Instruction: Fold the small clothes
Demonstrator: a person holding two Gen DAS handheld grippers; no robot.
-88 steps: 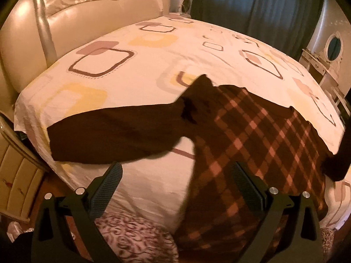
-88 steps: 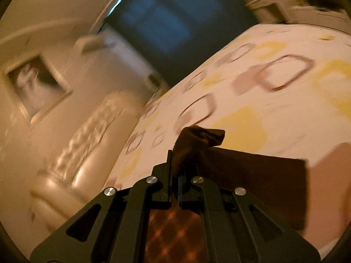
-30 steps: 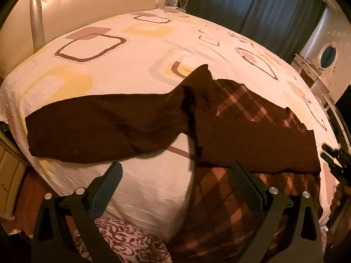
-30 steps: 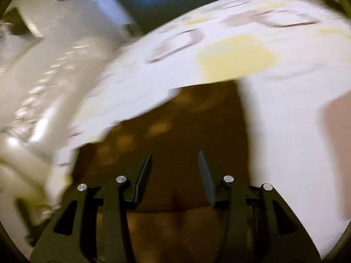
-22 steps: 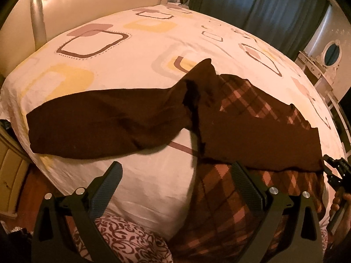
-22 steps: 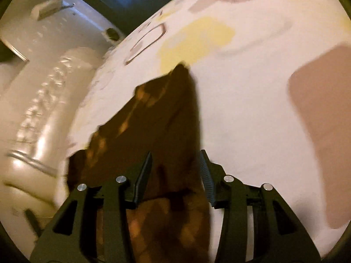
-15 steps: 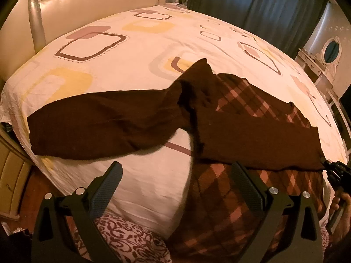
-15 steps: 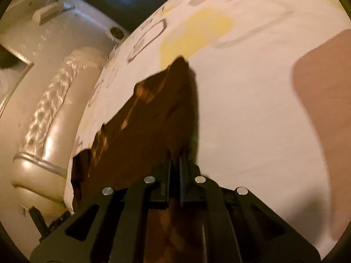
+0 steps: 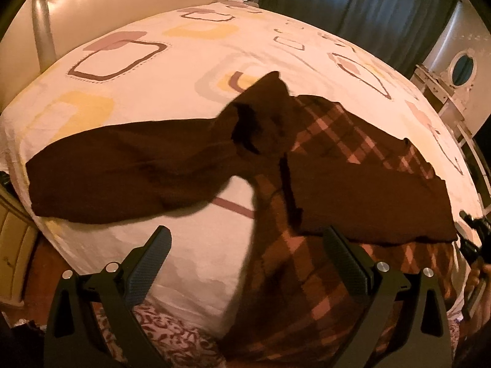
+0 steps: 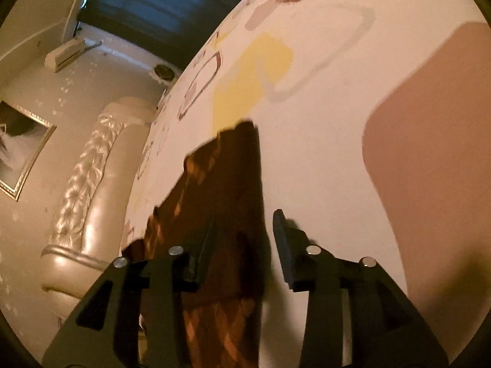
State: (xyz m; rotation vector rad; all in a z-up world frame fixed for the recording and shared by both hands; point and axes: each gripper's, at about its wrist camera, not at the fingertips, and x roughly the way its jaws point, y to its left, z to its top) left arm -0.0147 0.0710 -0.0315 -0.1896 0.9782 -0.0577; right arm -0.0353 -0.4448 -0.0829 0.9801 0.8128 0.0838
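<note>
My right claw is opening, its jaws spreading around the end of the folded-over sleeve, which lies loose between them without being pinched. The sweater is spread across the bed, its plaid body hanging over the near edge, the right sleeve laid across the chest, the left sleeve stretched flat out to the side. My left claw hovers wide open above the near bed edge, holding nothing.

What worries me: the knit could snag on a ribbed pad as I draw the right claw away (it looks clingy), dragging the sleeve back off the chest. The overhanging hem is heavy enough, I judge, to slide the whole garment toward the floor if I tug the left sleeve carelessly.
</note>
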